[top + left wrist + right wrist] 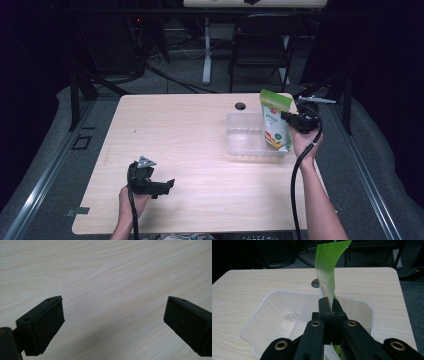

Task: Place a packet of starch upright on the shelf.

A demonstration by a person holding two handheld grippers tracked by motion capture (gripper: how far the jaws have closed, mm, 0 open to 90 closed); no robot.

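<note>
High view: pale wooden tabletop (pixel 190 145), lit against a dark room. At about 7 o'clock on it, left claw (pixel 170 185) held low in a hand near the front edge, pointing toward 3 o'clock, grey three-cornered plate on top, cable trailing down toward 6 o'clock. At about 2 o'clock, clear plastic bin (pixel 240 142) near the right edge, a small dark hole (pixel 240 106) in the wood just beyond it at 12 o'clock. Green pouch (pixel 275 121) upright with its lower end at the bin's right part, top edge well above the rim, printed face toward the camera. Right claw (pixel 286 116) pinching the pouch's right edge from 3 o'clock, hand below it, black cable looping down along the forearm. Beyond the tabletop at 12 o'clock, a dark folding chair (pixel 260 45) and a white table leg on grey floor.

Left gripper view: jaws spread wide, one black pad (pixel 48 326) at 8 o'clock, the other at 4 o'clock, bare wood grain between them, nothing gripped.

Right gripper view: jaws pressed together at centre on the thin edge of the green pouch (pixel 328 272), seen nearly edge-on and rising toward 12 o'clock, slightly curved. Clear plastic bin (pixel 262 315) directly beneath, spreading from 9 o'clock to 3 o'clock, pouch's lower part inside it. Small dark hole (pixel 315 283) in the tabletop just past the bin's far rim, at 11 o'clock from the pinch.
</note>
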